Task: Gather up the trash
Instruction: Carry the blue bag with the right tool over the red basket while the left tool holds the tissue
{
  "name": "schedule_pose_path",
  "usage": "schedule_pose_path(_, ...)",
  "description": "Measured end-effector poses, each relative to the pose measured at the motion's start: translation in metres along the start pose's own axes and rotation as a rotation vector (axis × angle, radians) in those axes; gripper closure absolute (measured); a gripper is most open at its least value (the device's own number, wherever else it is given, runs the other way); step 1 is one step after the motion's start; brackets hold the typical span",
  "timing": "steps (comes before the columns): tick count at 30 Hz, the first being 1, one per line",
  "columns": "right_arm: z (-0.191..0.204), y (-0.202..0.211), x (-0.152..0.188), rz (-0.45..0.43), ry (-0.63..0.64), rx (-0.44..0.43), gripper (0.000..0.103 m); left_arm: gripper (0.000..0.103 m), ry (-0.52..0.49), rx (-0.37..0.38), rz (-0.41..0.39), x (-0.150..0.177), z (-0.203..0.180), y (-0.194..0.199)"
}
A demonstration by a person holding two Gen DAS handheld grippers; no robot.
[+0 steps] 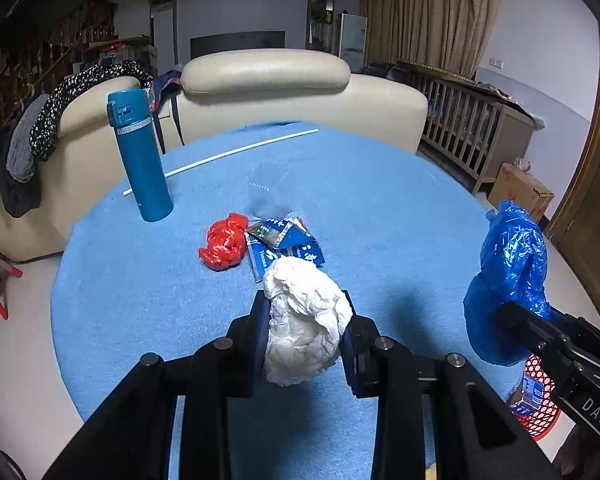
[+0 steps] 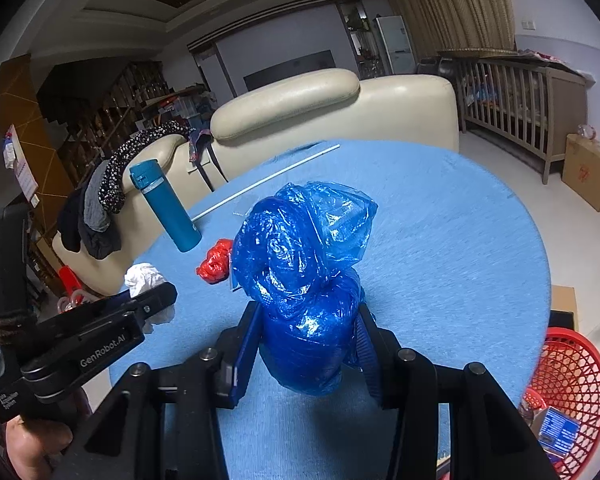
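My left gripper (image 1: 305,332) is shut on a crumpled white paper wad (image 1: 304,320), held just above the round blue table (image 1: 380,208). My right gripper (image 2: 306,348) is shut on a crumpled blue plastic bag (image 2: 304,264), held above the table's near right part; the bag also shows in the left wrist view (image 1: 508,280). A crumpled red plastic bag (image 1: 224,242) and blue snack wrappers (image 1: 284,240) lie together mid-table. The red bag (image 2: 216,260) and the white wad (image 2: 144,276) show in the right wrist view.
A red mesh basket (image 2: 572,384) with a blue packet inside stands on the floor at the table's right edge. A teal flask (image 1: 140,156) stands upright at the table's left; a thin white rod (image 1: 224,156) lies behind it. A cream sofa (image 1: 300,96) is beyond.
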State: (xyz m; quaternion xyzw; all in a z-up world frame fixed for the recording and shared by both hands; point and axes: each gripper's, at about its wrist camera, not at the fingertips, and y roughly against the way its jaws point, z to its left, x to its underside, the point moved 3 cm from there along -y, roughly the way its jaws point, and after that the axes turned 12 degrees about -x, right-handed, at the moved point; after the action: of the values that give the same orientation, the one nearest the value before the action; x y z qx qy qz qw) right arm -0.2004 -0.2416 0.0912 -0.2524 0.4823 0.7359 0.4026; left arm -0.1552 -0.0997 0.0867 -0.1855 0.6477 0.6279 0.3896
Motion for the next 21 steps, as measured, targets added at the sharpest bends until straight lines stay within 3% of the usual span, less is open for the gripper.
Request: schedule_pose_path(21, -0.029, 0.039, 0.012, -0.06, -0.052, 0.071, 0.054, 0.069, -0.087, 0.028, -0.042, 0.002, -0.046, 0.022)
